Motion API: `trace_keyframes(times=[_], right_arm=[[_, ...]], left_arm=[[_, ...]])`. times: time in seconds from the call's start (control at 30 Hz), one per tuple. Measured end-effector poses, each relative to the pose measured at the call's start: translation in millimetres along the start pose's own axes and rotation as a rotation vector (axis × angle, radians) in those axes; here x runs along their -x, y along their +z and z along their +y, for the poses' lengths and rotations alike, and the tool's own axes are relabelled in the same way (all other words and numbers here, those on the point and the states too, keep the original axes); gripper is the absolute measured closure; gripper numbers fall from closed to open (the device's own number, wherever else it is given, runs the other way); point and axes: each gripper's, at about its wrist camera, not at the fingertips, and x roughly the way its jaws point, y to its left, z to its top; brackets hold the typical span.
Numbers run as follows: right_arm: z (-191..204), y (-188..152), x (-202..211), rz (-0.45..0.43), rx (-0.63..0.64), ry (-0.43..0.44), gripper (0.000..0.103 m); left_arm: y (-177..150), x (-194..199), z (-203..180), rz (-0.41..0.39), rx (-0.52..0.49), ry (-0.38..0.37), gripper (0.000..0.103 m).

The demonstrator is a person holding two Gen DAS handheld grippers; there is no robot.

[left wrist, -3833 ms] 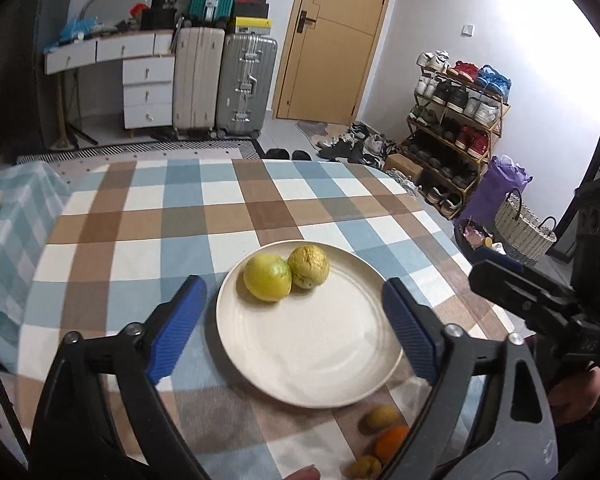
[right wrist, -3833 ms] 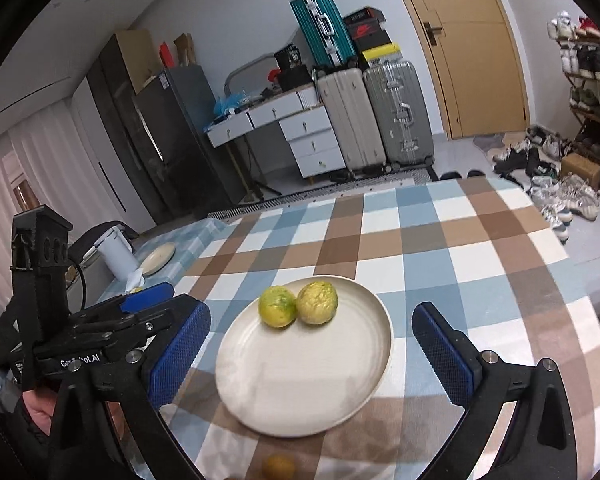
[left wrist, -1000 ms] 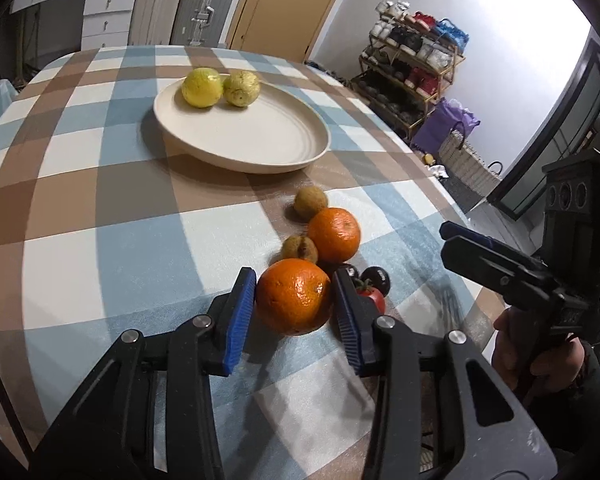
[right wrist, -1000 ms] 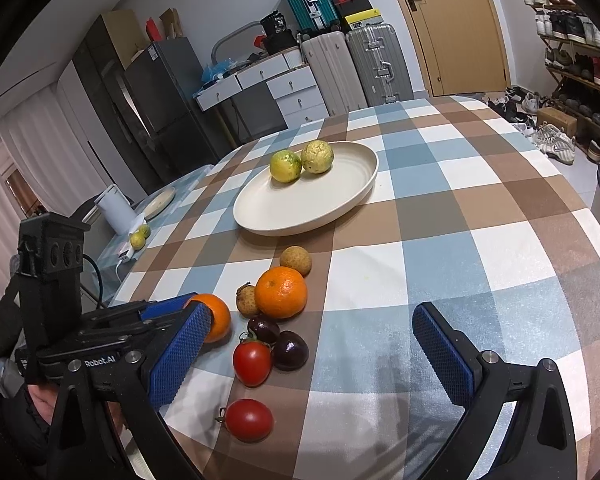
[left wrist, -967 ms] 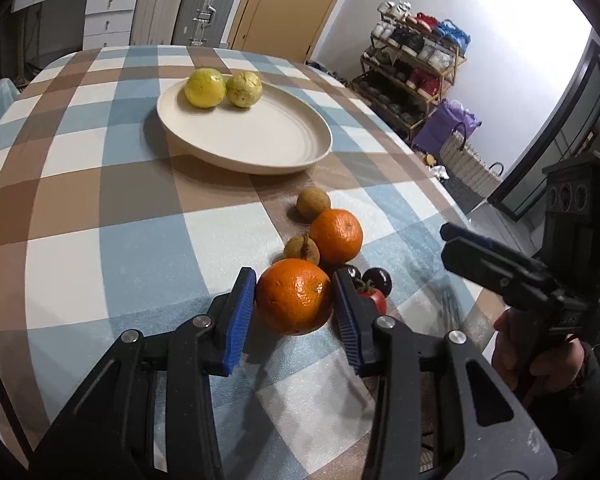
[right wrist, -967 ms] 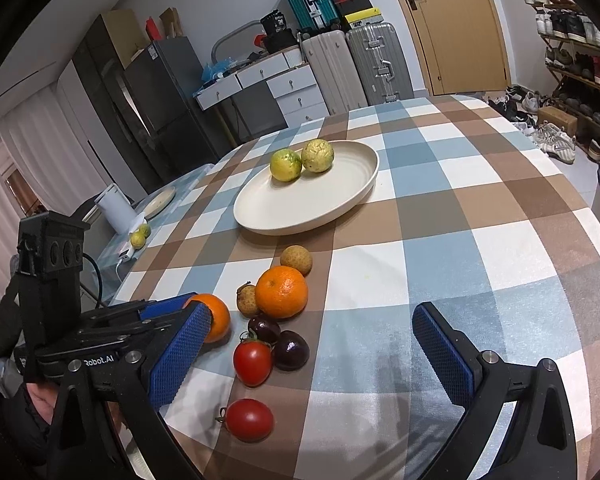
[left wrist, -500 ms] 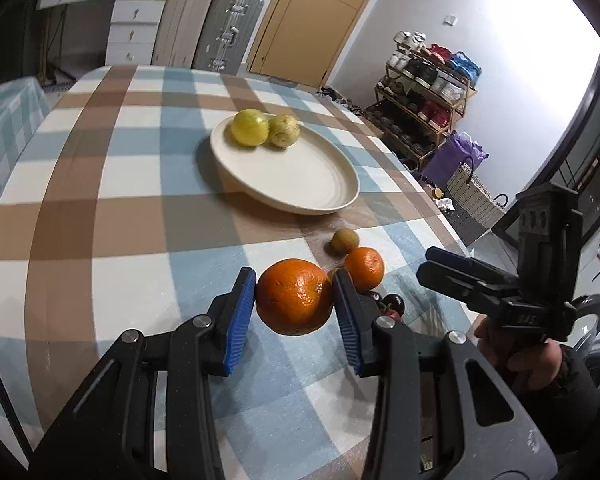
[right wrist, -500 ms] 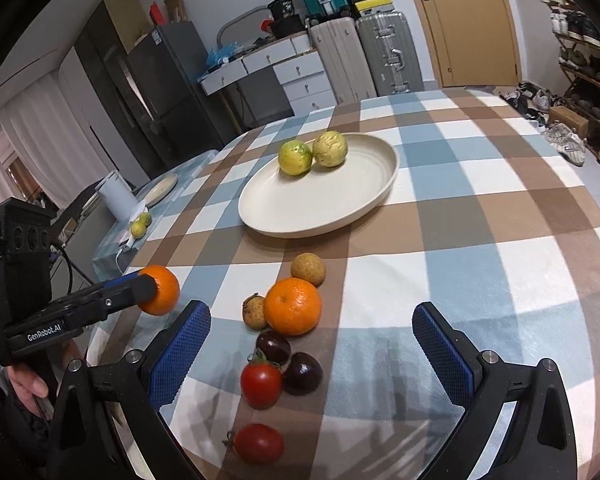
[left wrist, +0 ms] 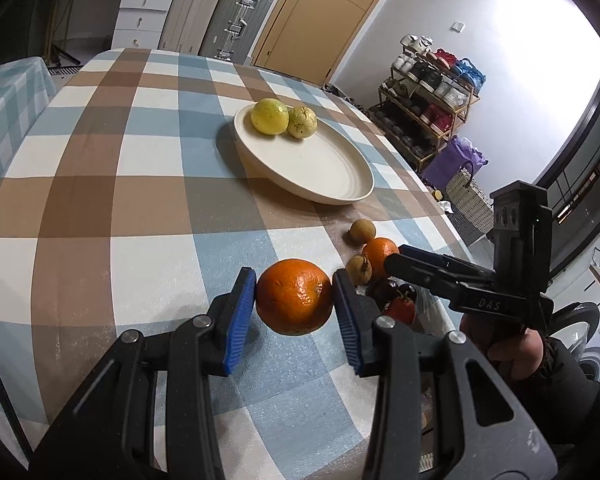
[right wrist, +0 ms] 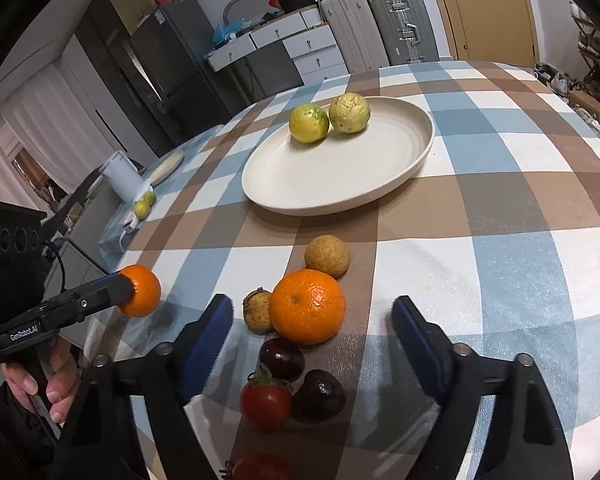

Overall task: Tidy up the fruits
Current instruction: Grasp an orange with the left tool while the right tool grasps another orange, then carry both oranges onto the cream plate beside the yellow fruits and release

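My left gripper is shut on an orange and holds it above the checked tablecloth; the same orange shows in the right wrist view. My right gripper is open, its jaws on either side of a second orange that lies on the cloth. A cream plate farther back holds a yellow-green citrus and a pale yellow fruit. In the left wrist view the plate sits ahead and to the right.
Two small brown fruits, two dark plums and red tomatoes lie around the second orange. A side table with a white cup stands left. Suitcases, drawers and a shoe rack stand beyond the table.
My left gripper has lifted the orange clear of the fruit pile and carried it up and left. My right gripper has moved in low over the second orange.
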Motion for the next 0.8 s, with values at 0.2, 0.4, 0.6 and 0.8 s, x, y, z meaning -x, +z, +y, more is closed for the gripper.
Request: trace_keyframes(times=[0.2,0.4,0.6,0.8], right_arm=[[2.8,2.6,-3.3,-0.003,0.006,-0.016,0.041],[3.4,1.9,-5.6,0.011,0.004,-0.003,0.060],[-3.1,1.3,-2.0,0.005,-0.030,0.007,0.061],[-3.5,0.9,9.2,-0.032,-0.031,0.030,0.061]], left_arm=[[-0.4,-3.2,2.5,0.003,0.006,-0.002,0.067],[-1.4,-5.1,1.5,0.006,0.003,0.002,0.067],[-1.0,-5.2,0.8,0.008,0.005,0.001,0.067],[3.1,-7.4,-3.8,0.017,-0.006,0.007,0.067]])
